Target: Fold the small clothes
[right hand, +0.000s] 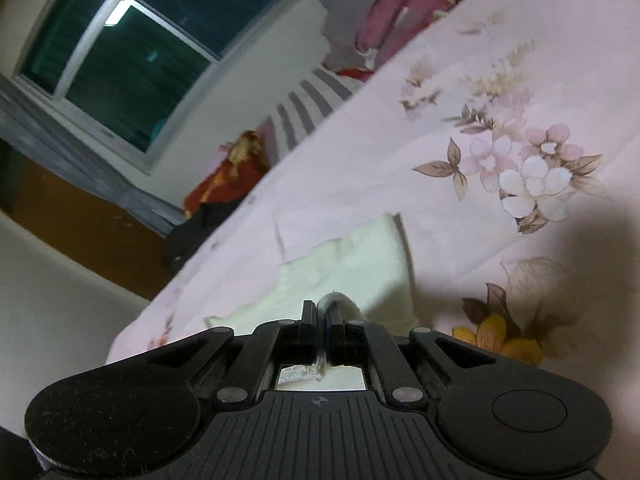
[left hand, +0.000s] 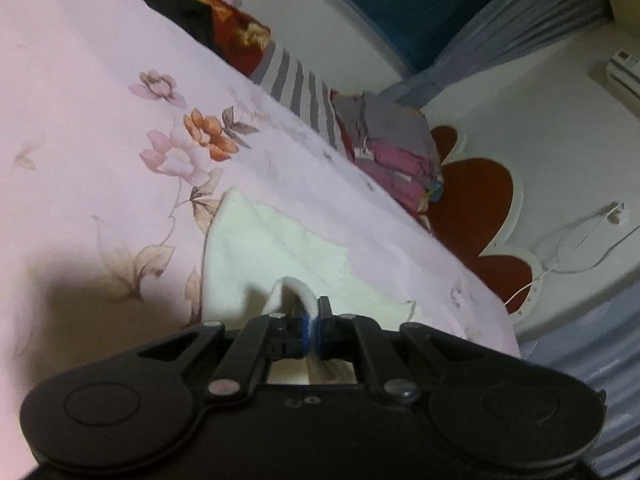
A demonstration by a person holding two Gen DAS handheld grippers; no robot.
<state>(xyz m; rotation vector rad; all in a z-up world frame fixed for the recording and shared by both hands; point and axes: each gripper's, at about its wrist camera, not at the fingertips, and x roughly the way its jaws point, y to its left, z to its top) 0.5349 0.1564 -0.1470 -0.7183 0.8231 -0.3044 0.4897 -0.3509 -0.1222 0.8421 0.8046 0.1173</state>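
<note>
Both tongs pinch cream cloth [left hand: 280, 256] stretching away across bedsheet [left hand: 100, 80].

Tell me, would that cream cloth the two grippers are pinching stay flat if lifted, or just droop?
Probably droop: the cream cloth already curls into a soft loop where the left gripper pinches its edge, and likewise at the right gripper. It looks thin and wrinkled on the floral bedsheet, so likely light and floppy, sagging between the two grips.

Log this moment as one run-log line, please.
stage: fold under way | left gripper: shut on white cloth edge | right gripper: shut on white cloth edge | surface: floral bedsheet | clothes pile: at bed edge
</note>
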